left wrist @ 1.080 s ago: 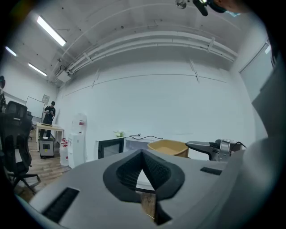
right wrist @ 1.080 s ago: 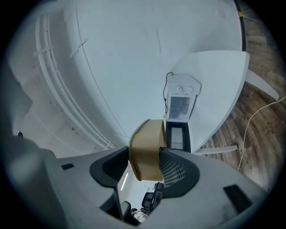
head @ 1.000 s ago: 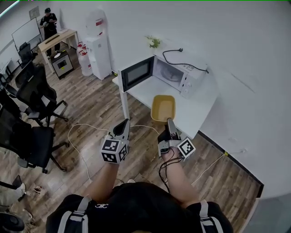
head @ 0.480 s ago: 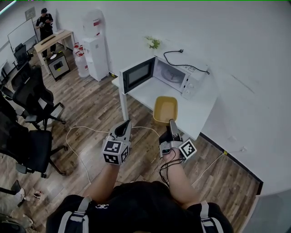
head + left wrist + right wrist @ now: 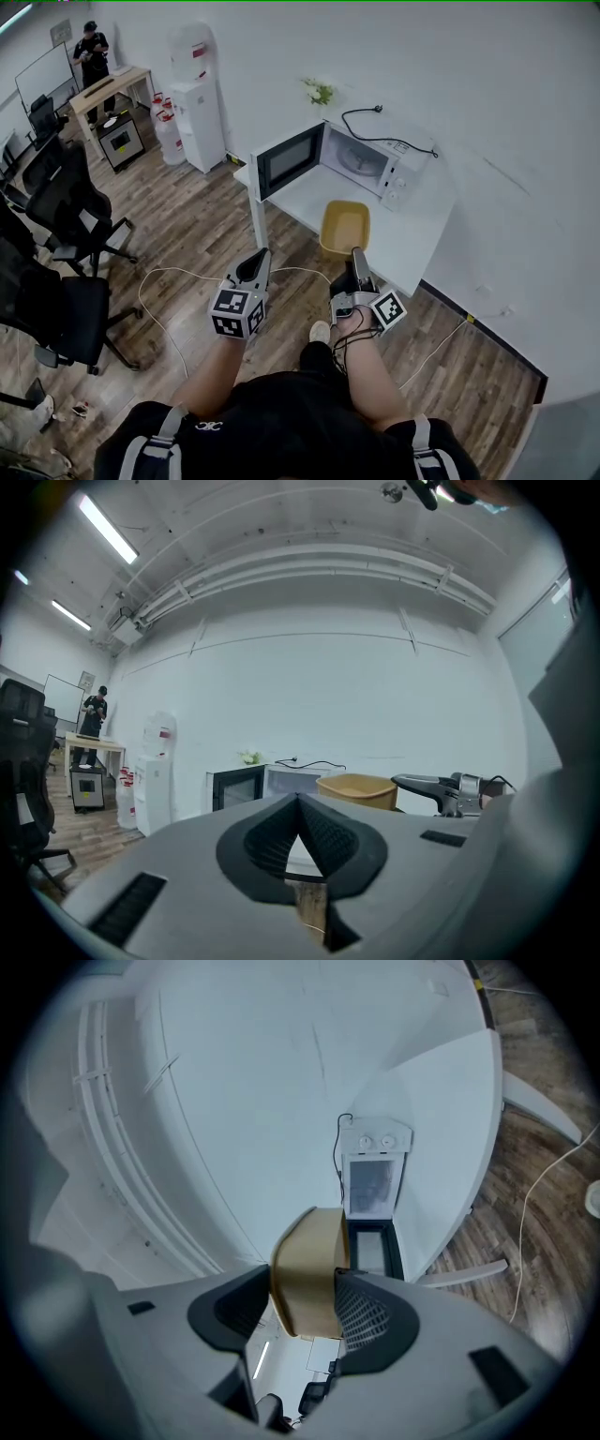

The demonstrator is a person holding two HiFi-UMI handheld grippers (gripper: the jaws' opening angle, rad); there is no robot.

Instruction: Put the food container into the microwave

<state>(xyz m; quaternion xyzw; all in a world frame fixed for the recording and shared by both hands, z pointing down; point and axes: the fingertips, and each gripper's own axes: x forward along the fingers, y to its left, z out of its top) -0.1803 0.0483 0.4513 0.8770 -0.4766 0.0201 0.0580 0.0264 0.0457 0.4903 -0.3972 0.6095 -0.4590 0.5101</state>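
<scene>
A tan food container [image 5: 344,228] hangs in the air over the near edge of the white table [image 5: 412,239], with my right gripper [image 5: 356,258] shut on its near rim. In the right gripper view the container [image 5: 307,1269] fills the gap between the jaws of that gripper [image 5: 305,1302], and the microwave [image 5: 373,1180] lies straight beyond it. The white microwave [image 5: 370,161] stands on the table with its door [image 5: 289,161] swung open to the left. My left gripper [image 5: 255,267] hovers over the floor left of the container, shut and empty [image 5: 300,806].
Black office chairs [image 5: 66,206] stand on the wood floor at left. A white cable [image 5: 178,277] loops on the floor below the grippers. A water dispenser [image 5: 204,112] and a person [image 5: 94,52] at a desk are far back left.
Both grippers and the container have drifted slightly right and toward the table. A foot now shows beneath the right gripper.
</scene>
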